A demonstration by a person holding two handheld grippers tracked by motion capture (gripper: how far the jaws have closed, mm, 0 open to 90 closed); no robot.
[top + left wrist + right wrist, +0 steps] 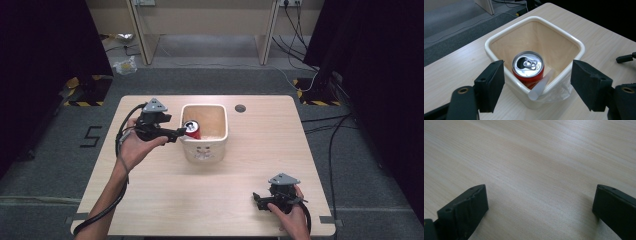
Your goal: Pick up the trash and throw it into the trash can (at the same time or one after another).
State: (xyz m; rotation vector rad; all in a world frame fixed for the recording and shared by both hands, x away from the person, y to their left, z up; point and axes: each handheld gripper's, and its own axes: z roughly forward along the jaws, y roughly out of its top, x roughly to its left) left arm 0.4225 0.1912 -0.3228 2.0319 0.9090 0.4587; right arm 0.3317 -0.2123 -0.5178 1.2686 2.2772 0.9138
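- The red can (528, 68) stands upright inside the cream bin (499, 40), tucked into the bin's near corner, pull-tab end up and its mouth already open.
- The left gripper (537, 85) hovers at the bin's near rim with its jaws spread wide, one either side of the can, touching nothing.
- Beside the can a pale tube (541, 85) leans on the rim; what it is, the view doesn't quite settle. A clear liner bag (559, 92) spills over the same corner.
- The bin sits near the tabletop's far edge, about midway along it.
- Handling, as I judge it: an opened can is probably light, thin-walled and easy to dent, with a smooth, slippery side. Best hold is across the mid-body, pads flat, gentle squeeze, kept upright in case dregs remain.
- The right gripper (261, 199) rests by the tabletop's near right corner, jaws apart over bare wood (536, 157).
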